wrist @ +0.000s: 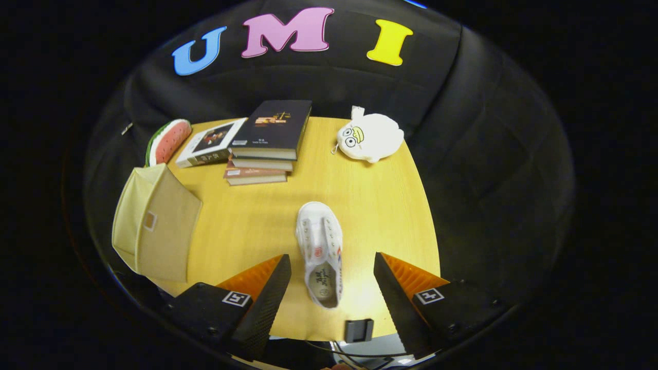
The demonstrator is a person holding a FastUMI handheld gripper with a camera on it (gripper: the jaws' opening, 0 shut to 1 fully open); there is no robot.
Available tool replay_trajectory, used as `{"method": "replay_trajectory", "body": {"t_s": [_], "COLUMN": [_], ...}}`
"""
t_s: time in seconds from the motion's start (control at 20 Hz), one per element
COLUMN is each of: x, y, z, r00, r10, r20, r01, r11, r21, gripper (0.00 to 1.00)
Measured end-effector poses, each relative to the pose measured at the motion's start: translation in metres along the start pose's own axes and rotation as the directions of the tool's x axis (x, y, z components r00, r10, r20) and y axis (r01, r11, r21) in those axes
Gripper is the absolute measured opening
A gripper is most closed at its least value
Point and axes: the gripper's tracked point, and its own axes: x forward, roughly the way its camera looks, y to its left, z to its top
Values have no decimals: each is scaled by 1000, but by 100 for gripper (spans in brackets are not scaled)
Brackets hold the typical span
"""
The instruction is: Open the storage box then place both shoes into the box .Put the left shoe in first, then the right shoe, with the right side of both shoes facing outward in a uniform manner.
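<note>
A single white canvas shoe [321, 252] lies on the wooden table [375, 205], toe pointing away, heel toward me. Its heel end sits between my two fingers, which stand wide apart on either side without touching it. My gripper [332, 264] is open and hovers above the table's near edge. The beige fabric storage box [154, 226] stands at the table's left edge, left of my left finger; its flap side with a small label window faces me. Whether the box is opened and what is inside it is hidden from here.
A stack of books [267, 144] lies at the back of the table, with another book [211, 141] beside it. A watermelon-slice toy [167, 140] rests at the back left and a white plush toy [370, 136] at the back right. A small dark clip [359, 330] sits on the near edge.
</note>
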Motion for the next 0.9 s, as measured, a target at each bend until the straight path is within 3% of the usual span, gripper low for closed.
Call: {"method": "replay_trajectory", "body": {"t_s": [0.4, 0.55, 0.75, 0.9], "x": [75, 94, 119, 127], "y": [-26, -11, -6, 9], "z": [-59, -60, -46, -50], "r00": [987, 976, 981, 972], "r10": [71, 146, 141, 189], "r20": [-143, -160, -132, -139], "r01": [-93, -165, -155, -199], "r11": [984, 980, 983, 978], "r21": [-152, -109, -102, -64], "gripper": [99, 99, 99, 100]}}
